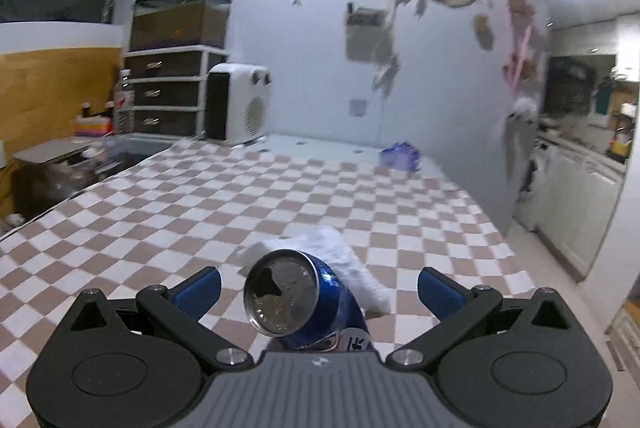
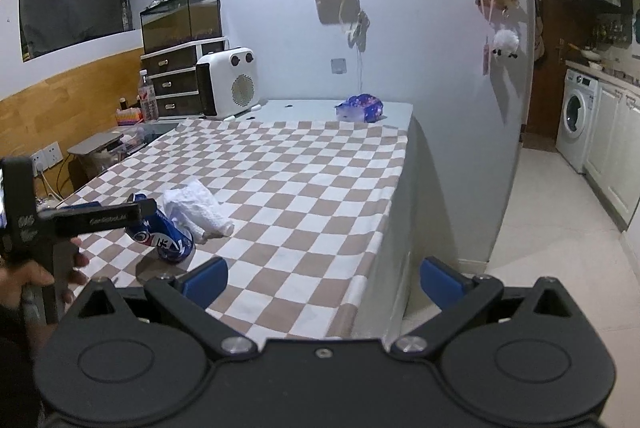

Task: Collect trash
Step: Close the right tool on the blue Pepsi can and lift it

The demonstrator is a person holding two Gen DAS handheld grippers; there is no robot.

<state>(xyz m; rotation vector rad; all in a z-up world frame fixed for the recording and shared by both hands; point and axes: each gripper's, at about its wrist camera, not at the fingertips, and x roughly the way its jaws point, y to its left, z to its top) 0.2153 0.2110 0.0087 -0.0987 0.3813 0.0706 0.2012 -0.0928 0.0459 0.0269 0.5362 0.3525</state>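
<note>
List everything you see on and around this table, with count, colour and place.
Can: one, blue, crushed, lying at the near left of the table, between the left tool's open fingers.
Tissue: one, white, crumpled, touching the can's far side.
Wrapper: one, purple, far end of the table.
Tablecloth: one, tan and white check, covering most of the table.
Heater: one, white, far left corner.
Drawer unit: one, white frame with dark drawers, behind the heater, a glass tank on top.
Washing machine: one, white, right.
Left tool: black, blue pads, open around the can.
Right tool: same, open, empty.
</note>
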